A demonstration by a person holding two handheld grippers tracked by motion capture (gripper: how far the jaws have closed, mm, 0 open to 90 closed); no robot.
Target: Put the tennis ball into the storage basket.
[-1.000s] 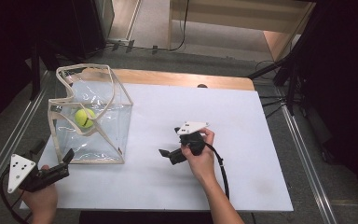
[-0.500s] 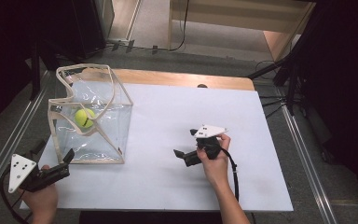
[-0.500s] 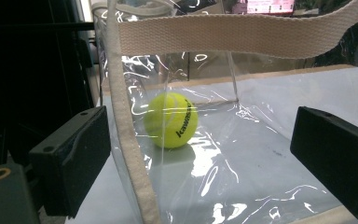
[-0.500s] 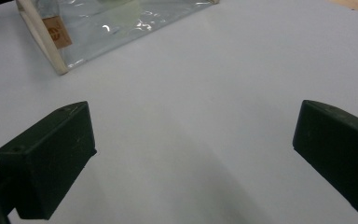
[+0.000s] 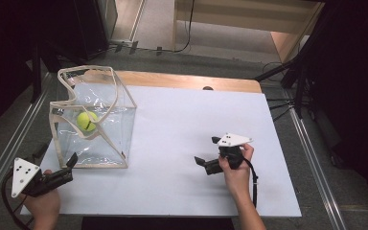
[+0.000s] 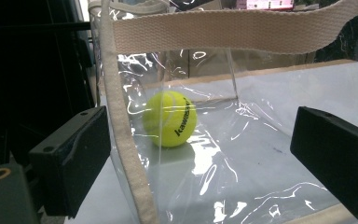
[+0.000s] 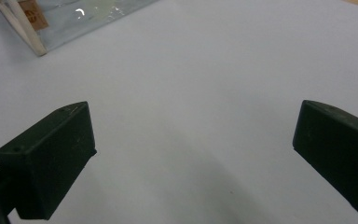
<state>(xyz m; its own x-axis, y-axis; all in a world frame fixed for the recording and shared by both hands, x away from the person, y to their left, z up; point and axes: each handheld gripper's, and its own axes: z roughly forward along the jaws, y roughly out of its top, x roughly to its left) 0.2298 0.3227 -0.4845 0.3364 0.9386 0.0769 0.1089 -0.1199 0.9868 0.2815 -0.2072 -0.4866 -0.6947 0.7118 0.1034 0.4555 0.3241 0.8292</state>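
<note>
Big white table (image 5: 182,143), and standing on its near left corner is a clear plastic bag (image 5: 93,120) with cream webbing trim, mouth up, handles flopping across the top. Down inside, on the bag's floor towards the far left side, sits a yellow tennis ball (image 5: 86,121), plain to see through the wall.

Left gripper (image 5: 69,160) is right at the bag's near corner, jaws spread wide, nothing in them. From the left gripper view the bag's corner seam (image 6: 128,154) runs up between the two jaws, with the ball (image 6: 169,118) beyond it behind the plastic.

Right gripper (image 5: 202,162) is well apart, out over bare table on the right, jaws wide open too, empty, pointing back towards the bag.

My read: the left one is lining up to take the bag by that corner edge. To do it cleanly, I'd want the jaws closing on the stiff webbing rather than the slippery film, square to the seam, and gently, since a shove could tip the bag or set the ball rolling.
</note>
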